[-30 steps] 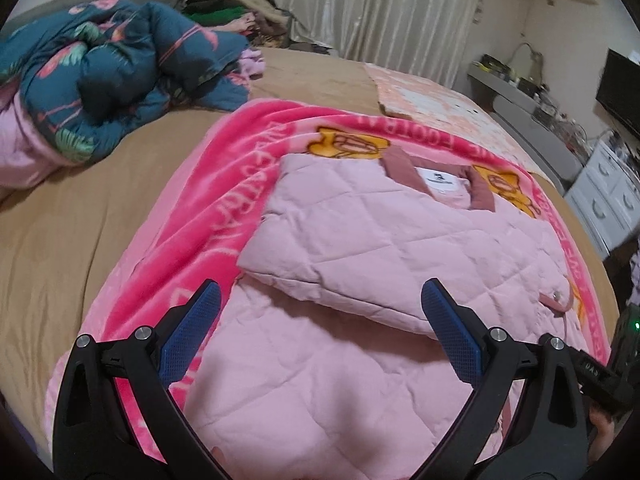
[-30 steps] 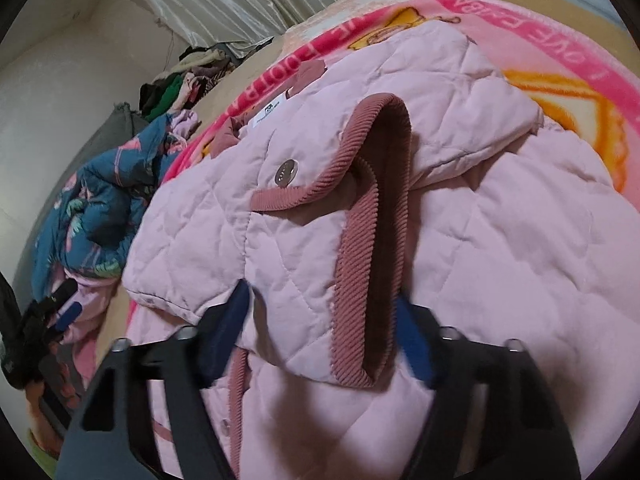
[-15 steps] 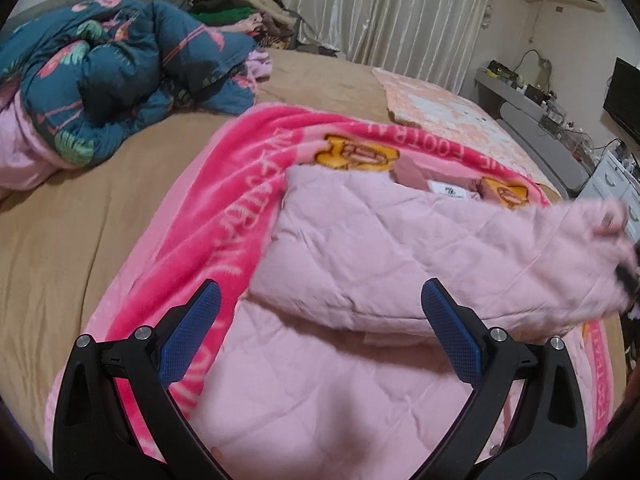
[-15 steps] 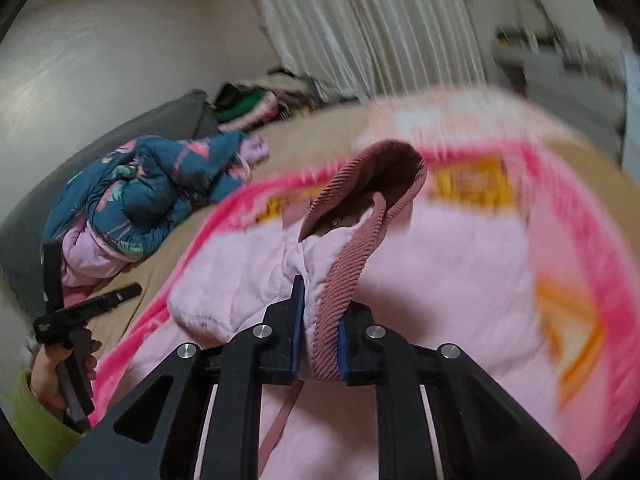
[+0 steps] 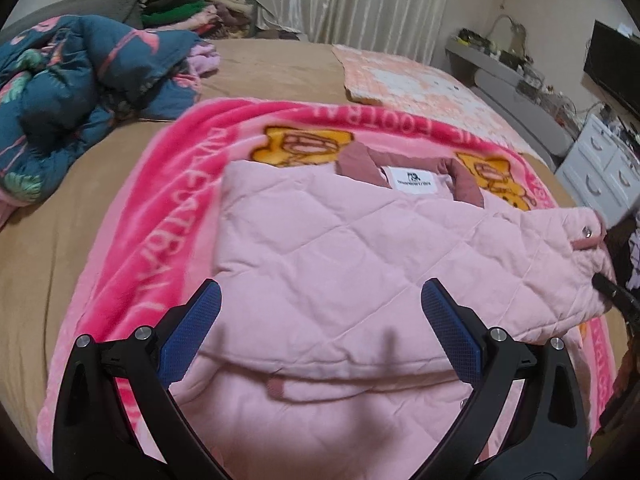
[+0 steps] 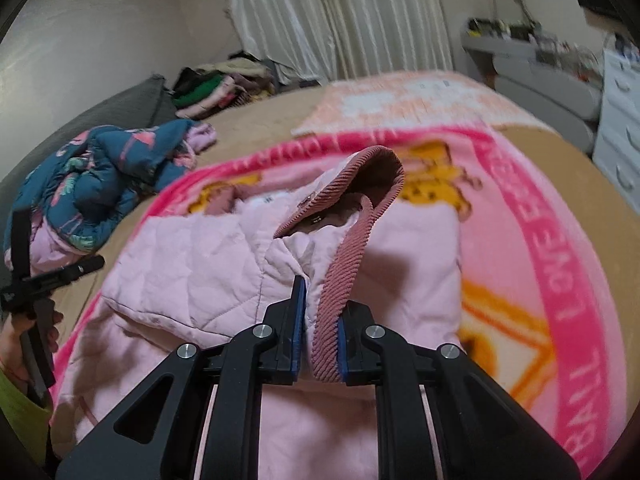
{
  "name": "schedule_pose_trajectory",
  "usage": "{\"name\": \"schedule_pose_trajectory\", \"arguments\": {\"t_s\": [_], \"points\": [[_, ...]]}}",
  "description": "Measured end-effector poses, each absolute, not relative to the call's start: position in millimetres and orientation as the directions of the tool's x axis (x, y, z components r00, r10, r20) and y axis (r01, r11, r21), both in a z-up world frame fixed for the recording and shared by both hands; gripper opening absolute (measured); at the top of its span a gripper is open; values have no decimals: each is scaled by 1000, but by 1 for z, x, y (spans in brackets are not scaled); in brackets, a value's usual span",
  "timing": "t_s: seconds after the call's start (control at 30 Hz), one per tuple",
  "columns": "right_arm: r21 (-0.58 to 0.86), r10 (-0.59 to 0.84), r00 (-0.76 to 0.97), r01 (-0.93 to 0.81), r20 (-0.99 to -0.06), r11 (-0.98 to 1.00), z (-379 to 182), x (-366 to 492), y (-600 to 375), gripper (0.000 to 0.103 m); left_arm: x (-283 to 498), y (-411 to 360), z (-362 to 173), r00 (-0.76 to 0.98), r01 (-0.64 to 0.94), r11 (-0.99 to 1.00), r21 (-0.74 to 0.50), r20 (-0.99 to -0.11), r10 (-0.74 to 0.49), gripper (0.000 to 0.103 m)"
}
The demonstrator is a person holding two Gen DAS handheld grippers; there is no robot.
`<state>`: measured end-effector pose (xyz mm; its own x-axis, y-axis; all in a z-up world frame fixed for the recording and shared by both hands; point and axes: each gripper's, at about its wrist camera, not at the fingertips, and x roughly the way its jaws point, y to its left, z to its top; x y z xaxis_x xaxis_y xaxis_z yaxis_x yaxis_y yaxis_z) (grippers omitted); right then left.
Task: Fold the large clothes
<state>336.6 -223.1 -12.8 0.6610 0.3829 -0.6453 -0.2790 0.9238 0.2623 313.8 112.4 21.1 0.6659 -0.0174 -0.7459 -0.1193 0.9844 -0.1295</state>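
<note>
A pale pink quilted jacket point(image 5: 344, 256) with dusty-rose collar and cuffs lies on a bright pink blanket point(image 5: 160, 216) on the bed, one sleeve folded across its body. My right gripper point(image 6: 320, 332) is shut on the ribbed rose cuff point(image 6: 352, 240) of that sleeve and holds it lifted above the jacket point(image 6: 192, 272). The right gripper also shows in the left wrist view point(image 5: 612, 292) at the far right edge. My left gripper point(image 5: 320, 328) is open and empty, hovering over the jacket's lower half.
A teal floral duvet point(image 5: 80, 80) is bunched at the left of the tan bed point(image 5: 40, 272). Piled clothes point(image 5: 192, 12) lie by the curtains. A peach mat point(image 5: 420, 84) lies at the far side. White drawers point(image 5: 600, 176) stand to the right.
My right gripper closed on the sleeve cuff, lifted it and carried the sleeve out to the right. My left gripper moved forward over the jacket, still open.
</note>
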Motion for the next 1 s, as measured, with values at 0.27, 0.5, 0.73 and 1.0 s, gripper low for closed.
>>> {"name": "schedule_pose_trajectory", "arguments": {"t_s": [0.27,0.5,0.73,1.0], "points": [[312,370,638,-206,-676,927,-38,333,-231,13,336,103,-3,612,-105,988,-117,-791,-29,94],[219,252,666,-134,-702,966,-17,322,-231,47,339,93,-26,562,-73,992,-100,-826,-42,94],[128,273,702,-253,-658,959,15,320,-187,63,336,92,-45,555,-62,993,-102,-830,-51,94],[-1,283,636,-409,-718,913,13,354,-98,76,330,95,-52,570,-62,989,-133,-818,-74,94]]}}
